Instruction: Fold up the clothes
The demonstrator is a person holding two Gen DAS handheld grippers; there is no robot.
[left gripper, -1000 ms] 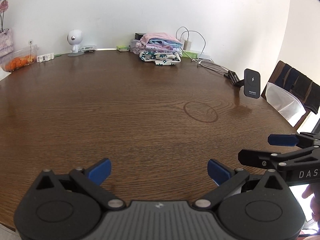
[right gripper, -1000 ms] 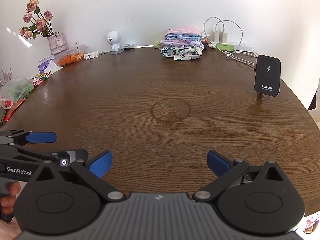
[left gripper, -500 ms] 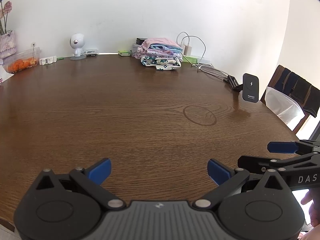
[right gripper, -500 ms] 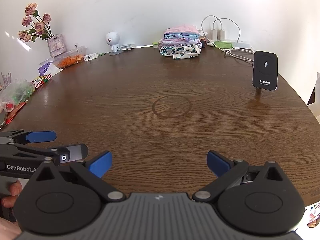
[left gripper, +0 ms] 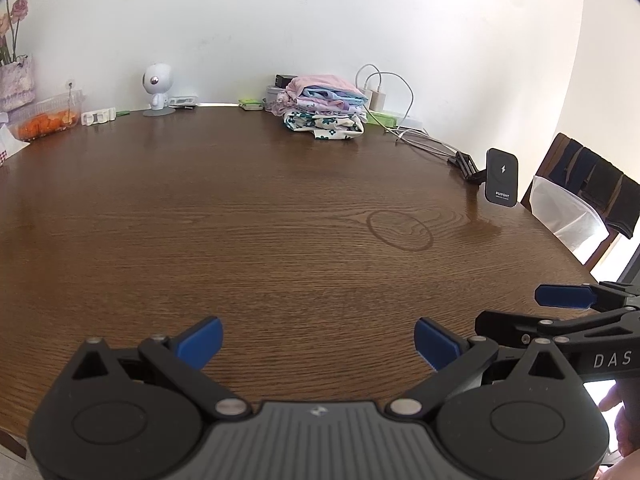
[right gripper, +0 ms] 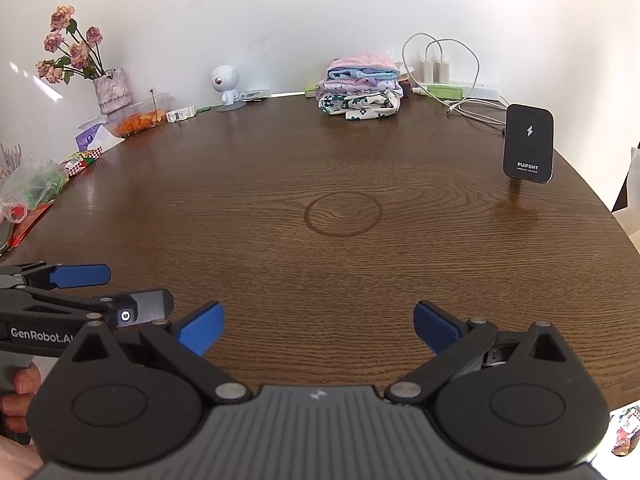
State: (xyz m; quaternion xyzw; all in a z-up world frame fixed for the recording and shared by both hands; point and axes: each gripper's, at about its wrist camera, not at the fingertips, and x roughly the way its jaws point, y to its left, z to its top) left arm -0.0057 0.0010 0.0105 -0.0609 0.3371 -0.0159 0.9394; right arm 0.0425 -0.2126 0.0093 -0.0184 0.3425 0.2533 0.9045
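Looking done: folded stack (left gripper: 322, 106) sits at table (left gripper: 280, 248) back, both grippers (left gripper: 318, 340) (right gripper: 316, 326) wide open, empty, nothing left visible.

A round dark wood counter (right gripper: 280, 168) carries everything. At its far edge sits a stack of folded clothes (right gripper: 360, 88), with white chargers and cables (right gripper: 460, 92) just beside it toward the right edge. A black wireless charger stand (right gripper: 529, 143) stands upright near the right edge. Along the far-left edge are a small white robot figure (right gripper: 226, 84), a tub of orange food (right gripper: 138, 118) and a vase of flowers (right gripper: 112, 90). A faint ring mark (right gripper: 343, 215) shows mid-counter.
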